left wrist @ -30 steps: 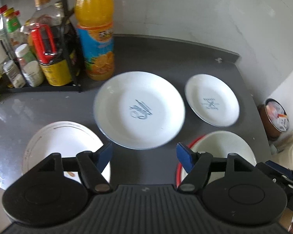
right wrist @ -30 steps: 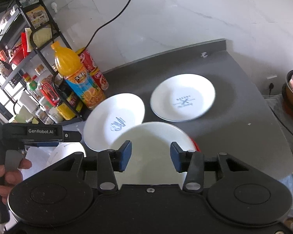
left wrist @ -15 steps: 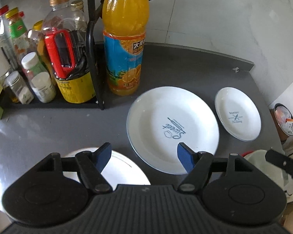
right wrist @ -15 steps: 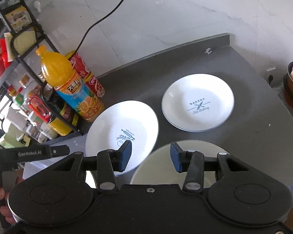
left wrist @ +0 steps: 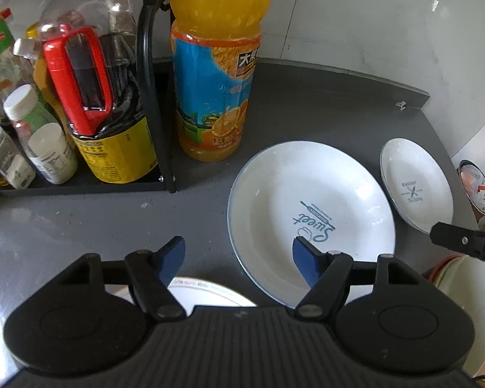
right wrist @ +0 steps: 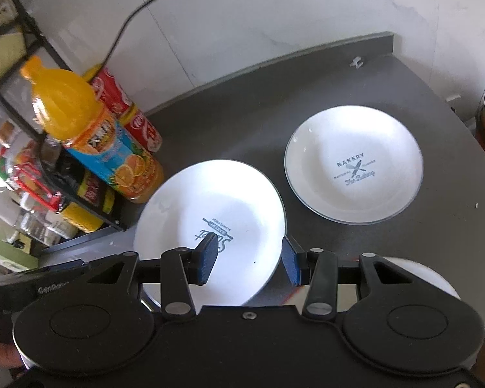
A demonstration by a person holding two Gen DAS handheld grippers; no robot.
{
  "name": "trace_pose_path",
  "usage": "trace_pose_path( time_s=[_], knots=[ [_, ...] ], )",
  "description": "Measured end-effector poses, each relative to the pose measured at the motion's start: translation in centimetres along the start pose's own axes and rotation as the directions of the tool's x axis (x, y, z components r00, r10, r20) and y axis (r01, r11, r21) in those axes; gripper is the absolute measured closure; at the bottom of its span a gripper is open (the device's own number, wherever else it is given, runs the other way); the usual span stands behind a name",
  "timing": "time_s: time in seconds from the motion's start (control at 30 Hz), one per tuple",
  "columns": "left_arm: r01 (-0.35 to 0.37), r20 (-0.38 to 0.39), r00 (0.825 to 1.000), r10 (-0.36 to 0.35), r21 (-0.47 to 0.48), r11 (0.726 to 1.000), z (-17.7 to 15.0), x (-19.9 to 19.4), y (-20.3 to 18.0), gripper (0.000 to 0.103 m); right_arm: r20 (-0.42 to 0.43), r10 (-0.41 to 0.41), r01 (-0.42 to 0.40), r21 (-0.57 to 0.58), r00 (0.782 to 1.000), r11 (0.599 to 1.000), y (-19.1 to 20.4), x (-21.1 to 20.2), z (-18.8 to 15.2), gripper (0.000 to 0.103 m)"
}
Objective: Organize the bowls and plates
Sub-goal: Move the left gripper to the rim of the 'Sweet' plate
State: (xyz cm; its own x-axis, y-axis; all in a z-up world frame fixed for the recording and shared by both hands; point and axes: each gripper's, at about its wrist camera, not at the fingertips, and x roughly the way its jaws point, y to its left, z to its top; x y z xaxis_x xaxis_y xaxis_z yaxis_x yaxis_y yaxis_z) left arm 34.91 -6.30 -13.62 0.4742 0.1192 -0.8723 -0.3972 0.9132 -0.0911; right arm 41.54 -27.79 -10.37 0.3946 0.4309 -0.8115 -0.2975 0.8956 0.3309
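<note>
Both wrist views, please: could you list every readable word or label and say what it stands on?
"Sweet": large white plate, blue script.
"BAKERY", "NATURAL", "The Baking": smaller white plate; the word to the right is blurred.
"GenRobot", cut off: black left gripper body.
Orange juice bottle: Chinese characters, partly cut off.
Red cans and rack jars: unreadable.

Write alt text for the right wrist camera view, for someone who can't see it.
The open right gripper hovers over the near rim of a white "Sweet" plate on a dark grey counter. A white "Bakery" plate lies apart to its right; an orange juice bottle stands left by a rack.
</note>
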Motion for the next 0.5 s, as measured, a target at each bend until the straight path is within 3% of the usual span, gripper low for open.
trace_pose_path(
  time_s=[0.2,0.5],
  knots=[
    [0.006,-0.005,1.0,-0.007,-0.008,1.0,0.5,1.9,0.9,0.036,-0.065,-0.032,0.034,0.026,0.997,0.999,-0.4,3.0,1.2,0.06],
    [0.019,-0.054,0.998,-0.024,-0.086,0.996,0.4,5.0,2.2,0.057,-0.157,-0.049,0.056,0.045,0.986,0.997,-1.4,6.7,2.8,0.067]
  ],
)
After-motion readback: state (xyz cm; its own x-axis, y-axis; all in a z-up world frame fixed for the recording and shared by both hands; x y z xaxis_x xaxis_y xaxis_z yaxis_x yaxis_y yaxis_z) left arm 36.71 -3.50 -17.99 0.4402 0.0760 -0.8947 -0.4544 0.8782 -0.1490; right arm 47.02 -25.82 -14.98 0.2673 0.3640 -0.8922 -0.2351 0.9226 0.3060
